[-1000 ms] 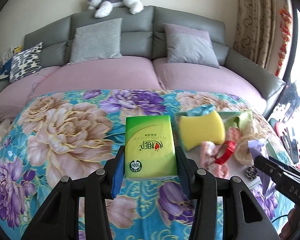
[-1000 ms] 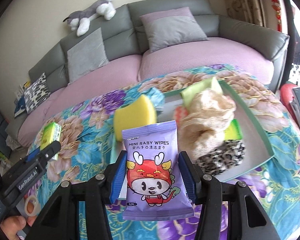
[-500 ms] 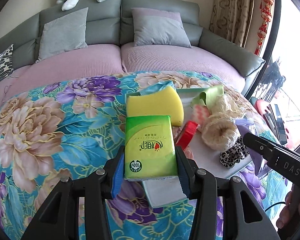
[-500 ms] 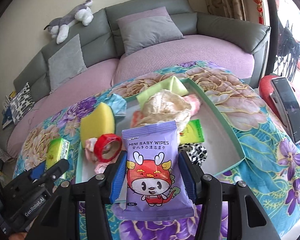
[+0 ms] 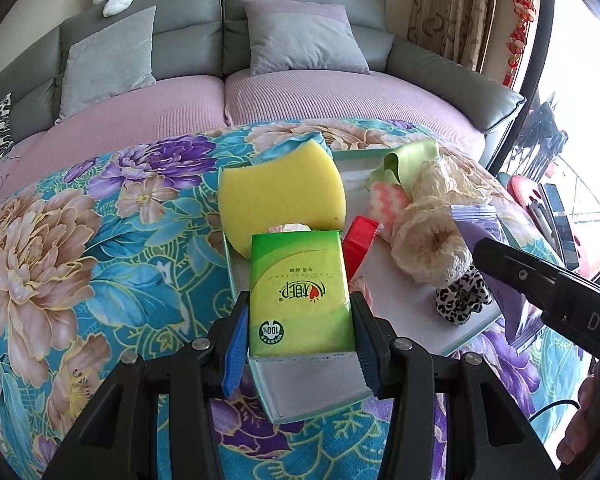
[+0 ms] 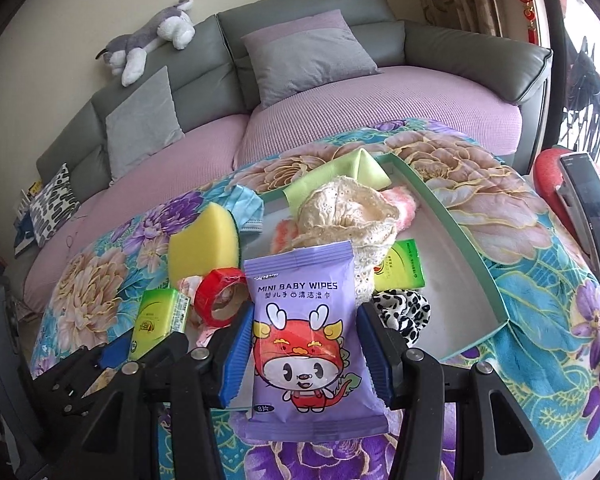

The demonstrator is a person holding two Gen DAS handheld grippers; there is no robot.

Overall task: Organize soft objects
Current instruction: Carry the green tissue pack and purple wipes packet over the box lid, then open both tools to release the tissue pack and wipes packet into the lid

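Left gripper [image 5: 300, 320] clamped on green tissue pack [image 5: 302, 292], right gripper [image 6: 304, 340] gripping purple baby wipes packet [image 6: 306, 336], both over near end of green-rimmed tray [image 6: 460, 236]

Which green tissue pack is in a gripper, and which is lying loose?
The one clamped in the left gripper is the held green tissue pack. The other tissue pack lies loose in the tray, beside the cream lace cloth.

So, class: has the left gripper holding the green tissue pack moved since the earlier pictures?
Yes. The left gripper has carried the green tissue pack from over the floral cloth rightwards, to above the shallow green-rimmed tray.
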